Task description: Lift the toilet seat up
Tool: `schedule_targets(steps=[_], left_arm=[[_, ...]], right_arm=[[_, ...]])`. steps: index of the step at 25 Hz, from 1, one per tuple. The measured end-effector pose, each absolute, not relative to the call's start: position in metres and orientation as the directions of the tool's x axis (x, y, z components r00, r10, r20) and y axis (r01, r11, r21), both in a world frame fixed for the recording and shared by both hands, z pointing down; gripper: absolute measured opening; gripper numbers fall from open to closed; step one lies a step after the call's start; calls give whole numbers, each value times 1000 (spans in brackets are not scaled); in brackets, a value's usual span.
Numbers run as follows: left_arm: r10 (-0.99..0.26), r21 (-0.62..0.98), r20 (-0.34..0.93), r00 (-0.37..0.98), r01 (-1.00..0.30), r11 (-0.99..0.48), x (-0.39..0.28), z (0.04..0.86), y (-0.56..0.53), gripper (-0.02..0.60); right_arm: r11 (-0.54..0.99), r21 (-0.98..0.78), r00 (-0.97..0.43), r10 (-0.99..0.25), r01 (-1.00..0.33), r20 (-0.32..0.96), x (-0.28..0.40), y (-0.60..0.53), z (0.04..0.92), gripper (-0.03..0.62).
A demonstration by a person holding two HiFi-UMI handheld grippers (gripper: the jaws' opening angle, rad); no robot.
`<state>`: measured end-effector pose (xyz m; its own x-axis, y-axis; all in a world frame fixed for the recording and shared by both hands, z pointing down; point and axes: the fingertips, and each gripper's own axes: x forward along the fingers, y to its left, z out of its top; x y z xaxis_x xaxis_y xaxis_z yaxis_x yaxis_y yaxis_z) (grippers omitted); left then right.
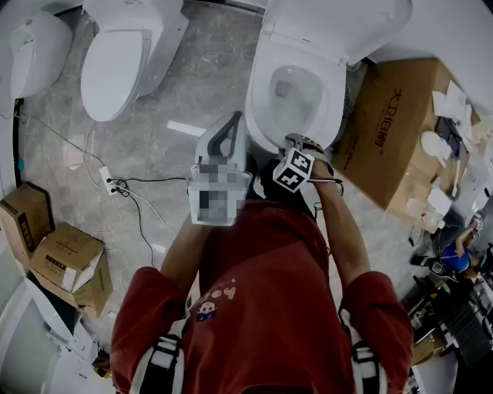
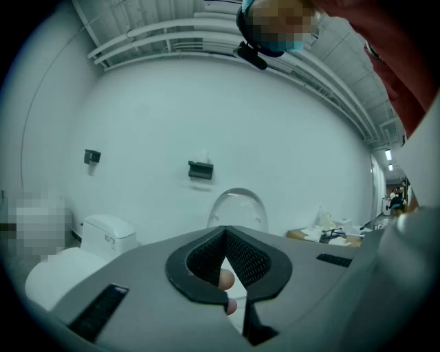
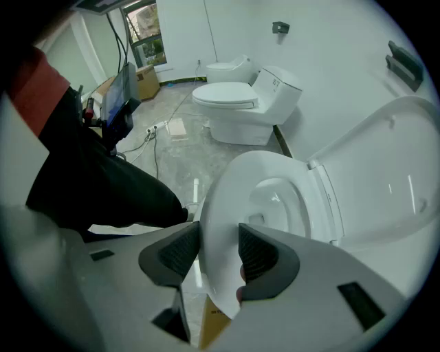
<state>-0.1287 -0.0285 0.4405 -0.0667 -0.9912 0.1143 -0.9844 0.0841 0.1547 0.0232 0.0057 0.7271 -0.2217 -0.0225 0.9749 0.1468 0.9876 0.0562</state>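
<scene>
The white toilet [image 1: 308, 85] stands ahead of me with its lid [image 1: 339, 23] raised against the tank. Its seat [image 1: 260, 96] rings the bowl. In the right gripper view the seat's front rim [image 3: 227, 199] runs between the jaws of my right gripper [image 3: 218, 232], and both pads press on it; the gripper points steeply down, and floor shows under the rim. The marker cube [image 1: 294, 169] sits above that hand. My left gripper [image 1: 223, 146] is held level to the left of the bowl, its jaws [image 2: 224, 234] shut with nothing between them.
A large cardboard box [image 1: 400, 123] with clutter on top stands right of the toilet. Two more toilets [image 1: 123, 54] [image 1: 35, 50] stand at the far left. Smaller boxes [image 1: 69, 262] and a power strip with cables [image 1: 108, 181] lie on the floor at left.
</scene>
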Motion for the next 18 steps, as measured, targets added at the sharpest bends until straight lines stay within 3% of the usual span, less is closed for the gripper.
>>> schedule_targets(steps=[18], left_arm=[[-998, 141, 55, -13, -990, 21, -128, 422, -54, 8]], right_arm=[[953, 222, -251, -168, 204, 953, 16, -25, 661, 135]])
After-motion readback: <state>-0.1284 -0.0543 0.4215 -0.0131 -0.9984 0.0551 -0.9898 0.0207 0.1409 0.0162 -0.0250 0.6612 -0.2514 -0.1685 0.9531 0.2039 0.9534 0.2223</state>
